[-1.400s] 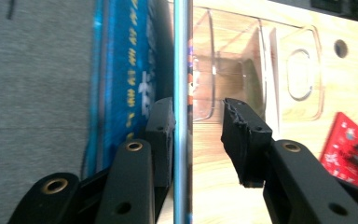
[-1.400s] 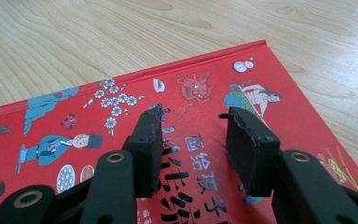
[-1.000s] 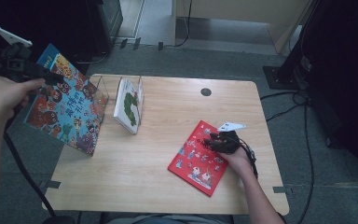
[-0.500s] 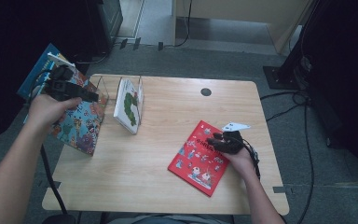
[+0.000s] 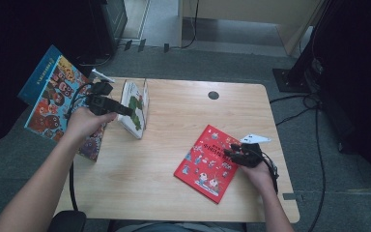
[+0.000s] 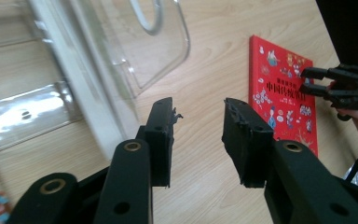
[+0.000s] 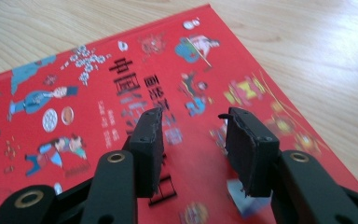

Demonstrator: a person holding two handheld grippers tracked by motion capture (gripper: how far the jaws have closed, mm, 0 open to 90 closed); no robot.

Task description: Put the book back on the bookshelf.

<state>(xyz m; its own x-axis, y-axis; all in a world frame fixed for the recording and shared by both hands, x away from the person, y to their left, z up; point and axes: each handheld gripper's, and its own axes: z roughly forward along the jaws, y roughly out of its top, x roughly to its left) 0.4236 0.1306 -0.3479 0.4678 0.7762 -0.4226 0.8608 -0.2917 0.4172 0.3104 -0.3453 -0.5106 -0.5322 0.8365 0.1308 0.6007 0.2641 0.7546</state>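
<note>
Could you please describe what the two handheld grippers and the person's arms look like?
Both the left gripper and the right gripper are black, each with two flat blocky jaws on hinged links with brass-coloured rivets. A black cable trails from each. A pale three-cornered plate tops the right one. The forearms are bare, with no sleeves.

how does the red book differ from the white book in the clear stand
The red book lies flat on the table with its cover up; the white book stands on edge in the clear stand. The red one sits near the right tongs, the white one by the left tongs. Both have illustrated covers.
</note>
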